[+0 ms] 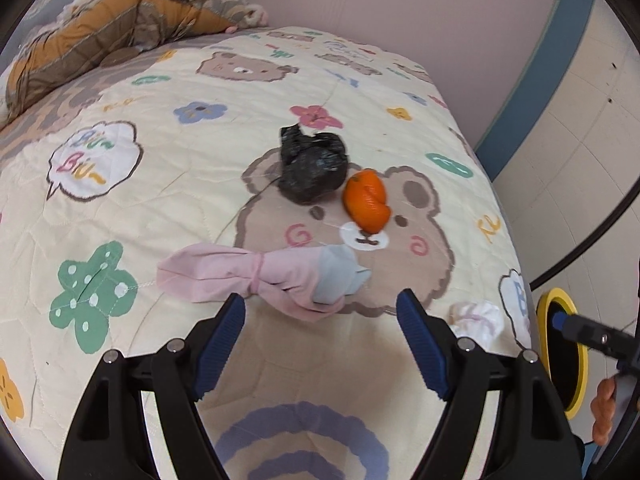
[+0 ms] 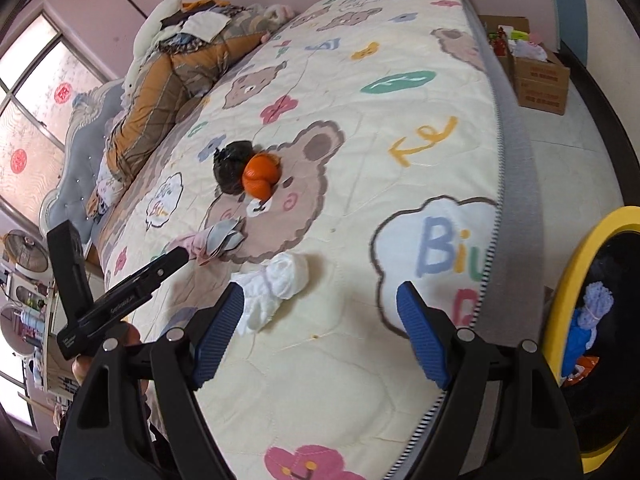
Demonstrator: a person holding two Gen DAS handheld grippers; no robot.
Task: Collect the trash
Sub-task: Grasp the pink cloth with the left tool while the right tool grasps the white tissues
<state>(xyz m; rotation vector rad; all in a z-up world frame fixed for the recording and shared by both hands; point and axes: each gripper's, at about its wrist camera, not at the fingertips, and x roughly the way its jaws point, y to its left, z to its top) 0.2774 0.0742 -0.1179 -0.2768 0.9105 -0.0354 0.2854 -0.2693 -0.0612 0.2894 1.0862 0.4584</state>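
Observation:
On the bear-print bedspread [image 1: 168, 208] lie a crumpled black plastic bag [image 1: 312, 166], an orange peel [image 1: 366, 200], a pink and grey cloth bundle tied in the middle [image 1: 264, 276] and a crumpled white tissue [image 1: 478, 318]. My left gripper [image 1: 320, 320] is open and empty just short of the cloth bundle. My right gripper [image 2: 320, 316] is open and empty over the bed edge, with the white tissue [image 2: 276, 284] by its left finger. The black bag [image 2: 230, 168], orange peel [image 2: 260, 178] and bundle [image 2: 212, 242] show further away. The left gripper's finger shows in the right wrist view [image 2: 152, 276].
A yellow-rimmed bin [image 2: 576, 300] with a black liner stands on the floor right of the bed, holding blue and orange items; it also shows in the left wrist view [image 1: 564, 352]. A folded quilt [image 1: 100, 40] lies at the headboard. Cardboard boxes [image 2: 536, 76] stand by the far wall.

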